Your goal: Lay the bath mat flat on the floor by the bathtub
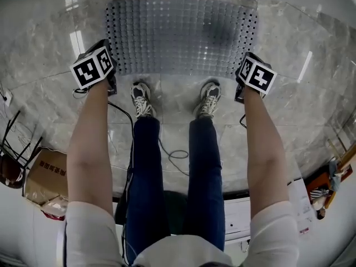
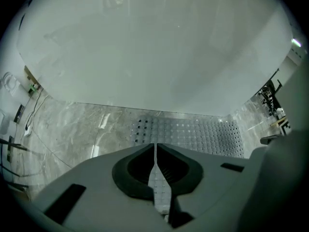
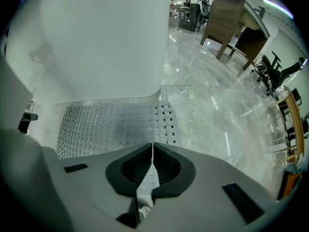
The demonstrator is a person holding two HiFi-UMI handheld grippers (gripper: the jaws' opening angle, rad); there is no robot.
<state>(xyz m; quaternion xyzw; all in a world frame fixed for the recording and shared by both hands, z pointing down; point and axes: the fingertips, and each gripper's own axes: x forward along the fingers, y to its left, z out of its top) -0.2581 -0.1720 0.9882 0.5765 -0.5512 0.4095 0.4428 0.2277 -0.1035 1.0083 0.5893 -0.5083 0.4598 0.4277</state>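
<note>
Left gripper (image 2: 155,145) had its jaws pressed together, with only a thin seam showing between them. The right gripper (image 3: 153,145) was closed in the same way, and both pointed steeply down at the floor (image 1: 50,99). Each was held at the end of a bare forearm, and its marker cube (image 1: 93,67) faced up toward the head camera. The bath mat (image 1: 181,35), a pale, translucent sheet covered in small raised squares with rows of holes along its short edges, lay spread flat on the grey marble floor. Its far long edge ran just beside the white wall of the bathtub (image 2: 154,47). The left gripper hung by the mat's near left corner and the right gripper by its near right corner; in both gripper views the mat lay on the floor beyond the jaw tips. The person's two shoes (image 1: 142,99) stood just short of the mat's near edge, between the two grippers. Behind the feet a thin cable (image 1: 175,154) looped across the floor. A cardboard box (image 1: 47,174) sat off to the person's left. Farther off, the right gripper view showed a wooden desk (image 3: 227,18).
</note>
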